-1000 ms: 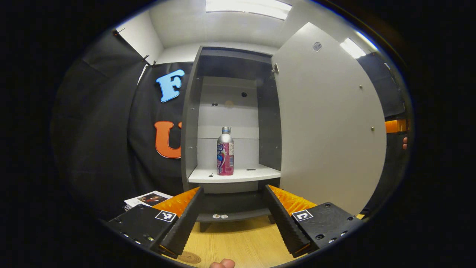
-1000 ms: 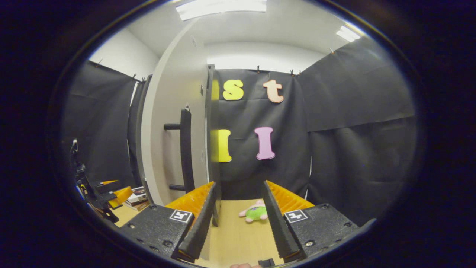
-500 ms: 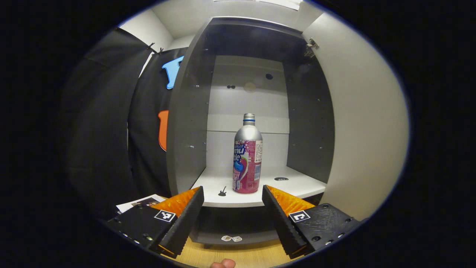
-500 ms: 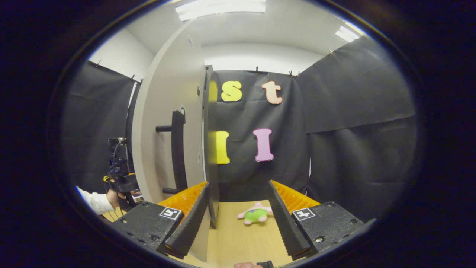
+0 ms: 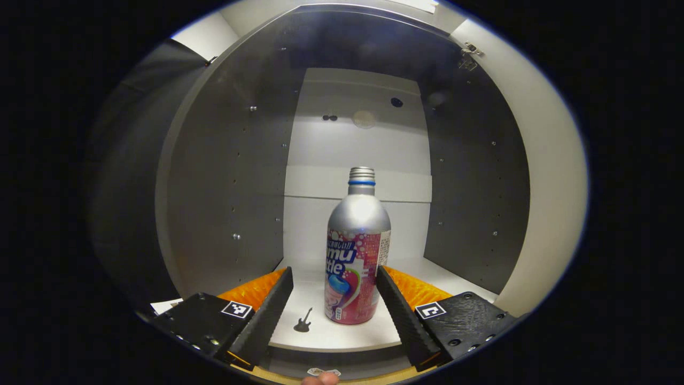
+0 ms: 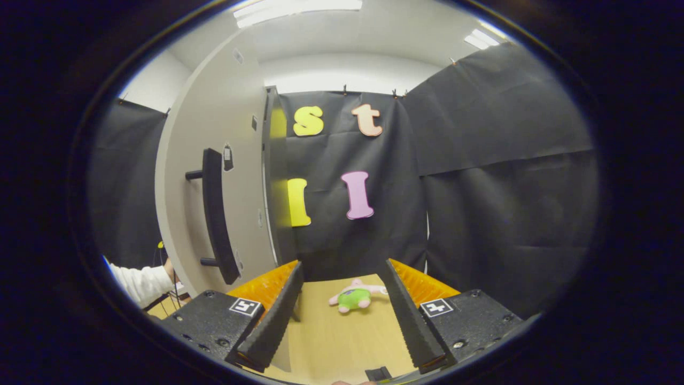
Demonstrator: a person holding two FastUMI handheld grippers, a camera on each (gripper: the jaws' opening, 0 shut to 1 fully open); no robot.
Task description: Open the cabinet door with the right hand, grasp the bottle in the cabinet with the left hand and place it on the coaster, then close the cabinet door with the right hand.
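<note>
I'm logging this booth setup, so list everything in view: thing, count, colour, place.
bottle: 1, silver with pink label, upright on the cabinet shelf, between the left tool's fingers, not gripped
guitar-shaped sticker: 1, black, on the shelf left of the bottle
cabinet: 1, grey walls, white shelf
cabinet door: 1, pale grey, swung open
door handle: 1, black
plush toy: 1, green and pink, on the wooden table
sleeve: 1, white
left tool: open
right tool: open, empty

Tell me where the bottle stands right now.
In the left gripper view, the bottle stands upright on the cabinet shelf, between the open left gripper fingers, beside a small guitar-shaped mark.
</note>
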